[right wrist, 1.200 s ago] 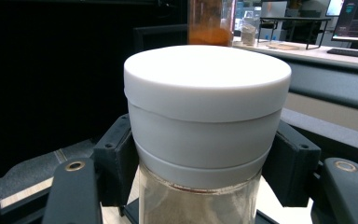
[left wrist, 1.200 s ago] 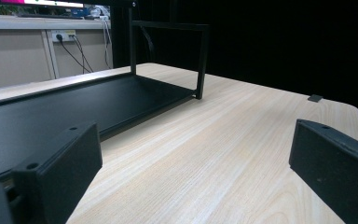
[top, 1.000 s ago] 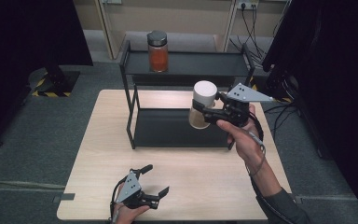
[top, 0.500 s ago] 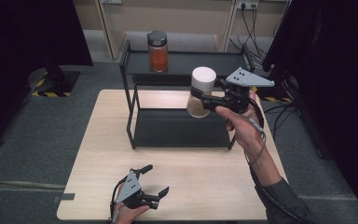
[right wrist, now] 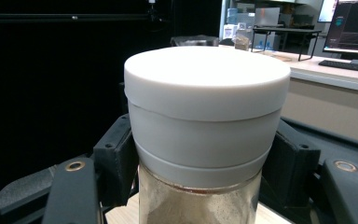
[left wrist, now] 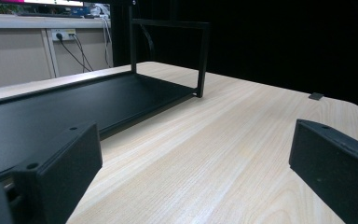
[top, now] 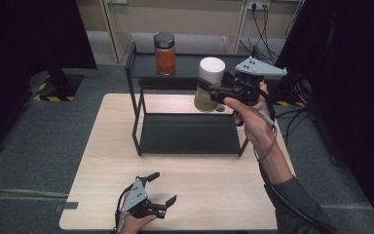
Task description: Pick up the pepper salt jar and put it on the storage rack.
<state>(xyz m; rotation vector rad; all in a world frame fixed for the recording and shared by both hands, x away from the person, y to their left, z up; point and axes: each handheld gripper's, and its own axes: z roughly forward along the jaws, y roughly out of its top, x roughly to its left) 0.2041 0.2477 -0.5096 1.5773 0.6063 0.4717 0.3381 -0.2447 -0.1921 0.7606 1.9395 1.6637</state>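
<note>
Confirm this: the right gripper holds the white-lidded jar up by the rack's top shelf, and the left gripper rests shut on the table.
Not quite. The left gripper rests on the table open, fingers wide apart in the left gripper view. The right gripper does hold the white-lidded jar by the rack's top shelf.

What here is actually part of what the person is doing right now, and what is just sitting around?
In use:
- white-lidded jar, clamped and held up by the right gripper
- black two-tier rack, beside which the jar is held

Just there:
- orange-filled jar on the rack's top shelf
- left gripper, open, low over the table
- wall sockets and cables behind
</note>
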